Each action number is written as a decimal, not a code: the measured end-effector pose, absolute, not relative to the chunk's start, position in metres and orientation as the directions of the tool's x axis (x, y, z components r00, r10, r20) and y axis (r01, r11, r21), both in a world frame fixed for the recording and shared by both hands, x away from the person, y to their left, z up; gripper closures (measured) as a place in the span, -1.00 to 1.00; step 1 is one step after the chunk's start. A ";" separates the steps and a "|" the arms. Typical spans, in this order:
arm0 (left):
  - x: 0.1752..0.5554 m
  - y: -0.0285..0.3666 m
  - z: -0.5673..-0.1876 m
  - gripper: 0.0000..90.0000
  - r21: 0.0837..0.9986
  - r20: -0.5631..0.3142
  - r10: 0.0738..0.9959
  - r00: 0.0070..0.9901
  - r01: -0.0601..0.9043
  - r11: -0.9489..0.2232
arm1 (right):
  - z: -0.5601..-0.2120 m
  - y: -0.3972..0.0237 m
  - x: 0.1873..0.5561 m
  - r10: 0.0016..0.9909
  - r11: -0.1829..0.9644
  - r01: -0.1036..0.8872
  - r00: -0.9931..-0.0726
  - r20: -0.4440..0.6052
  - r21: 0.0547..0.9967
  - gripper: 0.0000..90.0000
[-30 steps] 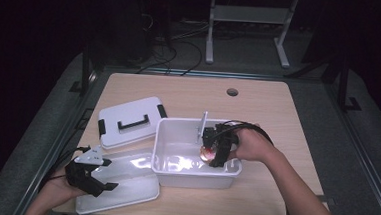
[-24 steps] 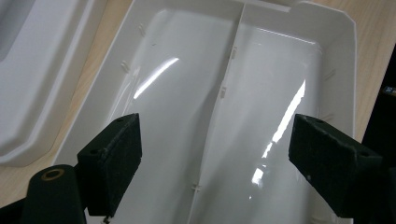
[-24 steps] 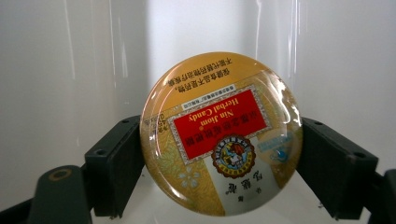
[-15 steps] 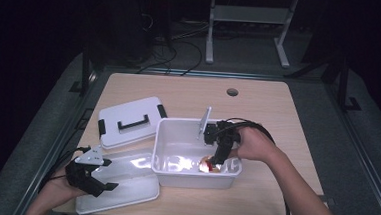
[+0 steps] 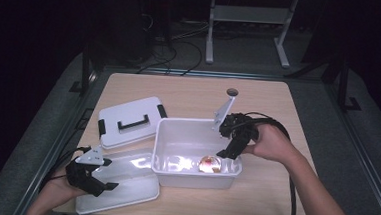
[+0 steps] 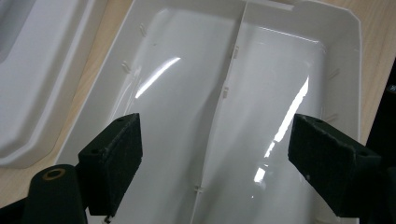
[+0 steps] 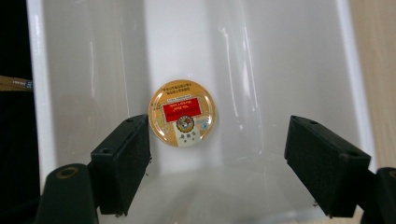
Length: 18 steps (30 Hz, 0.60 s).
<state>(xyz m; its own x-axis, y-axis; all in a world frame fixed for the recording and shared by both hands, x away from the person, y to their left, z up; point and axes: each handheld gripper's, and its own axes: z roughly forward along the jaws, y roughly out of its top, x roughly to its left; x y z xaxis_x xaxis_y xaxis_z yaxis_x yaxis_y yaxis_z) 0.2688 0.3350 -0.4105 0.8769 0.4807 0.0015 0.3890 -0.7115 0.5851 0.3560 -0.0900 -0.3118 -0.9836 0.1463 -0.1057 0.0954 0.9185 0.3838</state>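
Note:
A small round tin with a gold and red label lies on the floor of the white bin, near its front right corner. My right gripper hangs open above it with nothing between the jaws; in the high view the right gripper is over the bin's right rim. My left gripper stands open at the front left over a flat white divided tray, with nothing held. The left gripper has its jaws spread wide over the tray's middle ridge.
A white lid with a black handle and black latches lies left of the bin. The flat tray reaches the table's front edge. A round hole is in the wooden tabletop behind the bin. Bare wood shows at the back and right.
The right gripper was low in the bin with the round tin at its jaws. It has since risen and drawn back to the right, and the tin stays on the bin floor. The left gripper has not moved.

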 end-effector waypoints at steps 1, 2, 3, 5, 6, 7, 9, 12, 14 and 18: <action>0.269 0.335 -0.411 -0.60 0.584 0.002 0.480 0.877 0.389 -0.712 | -0.308 -0.093 0.355 0.154 0.914 0.100 -0.982 -0.108 0.393 -0.51; 0.269 0.335 -0.410 -0.60 0.585 0.002 0.481 0.877 0.389 -0.712 | -0.305 -0.098 0.353 0.162 0.909 0.104 -0.980 -0.112 0.404 -0.51; 0.269 0.334 -0.410 -0.60 0.587 0.000 0.482 0.876 0.390 -0.710 | -0.303 -0.100 0.352 0.164 0.907 0.104 -0.980 -0.115 0.407 -0.51; 0.269 0.334 -0.410 -0.60 0.588 -0.001 0.482 0.876 0.391 -0.709 | -0.298 -0.107 0.350 0.178 0.902 0.113 -0.977 -0.121 0.416 -0.51; 0.269 0.335 -0.409 -0.60 0.588 -0.001 0.483 0.876 0.391 -0.708 | -0.296 -0.111 0.348 0.187 0.900 0.120 -0.975 -0.122 0.420 -0.51; 0.269 0.335 -0.409 -0.60 0.589 -0.001 0.483 0.876 0.391 -0.707 | -0.293 -0.115 0.347 0.192 0.897 0.122 -0.973 -0.126 0.425 -0.51; 0.269 0.335 -0.409 -0.60 0.587 -0.004 0.484 0.875 0.393 -0.707 | -0.289 -0.124 0.344 0.212 0.891 0.137 -0.969 -0.130 0.432 -0.51; 0.269 0.334 -0.410 -0.60 0.584 -0.001 0.480 0.877 0.390 -0.712 | -0.287 -0.137 0.340 0.240 0.880 0.160 -0.962 -0.129 0.448 -0.51; 0.269 0.333 -0.410 -0.60 0.580 0.008 0.476 0.879 0.384 -0.718 | -0.288 -0.147 0.338 0.258 0.873 0.175 -0.958 -0.127 0.456 -0.51; 0.270 0.332 -0.410 -0.54 0.579 0.005 0.463 0.886 0.375 -0.724 | -0.293 -0.170 0.331 0.305 0.851 0.217 -0.945 -0.114 0.478 -0.51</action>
<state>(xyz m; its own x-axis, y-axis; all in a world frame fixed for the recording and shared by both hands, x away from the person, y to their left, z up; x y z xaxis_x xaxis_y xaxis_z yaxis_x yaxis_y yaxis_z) 0.2700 0.3320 -0.4098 0.8864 0.4629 0.0049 0.3750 -0.7242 0.5787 0.3308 -0.1702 -0.2935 -0.9454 0.3053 -0.1140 0.2172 0.8510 0.4782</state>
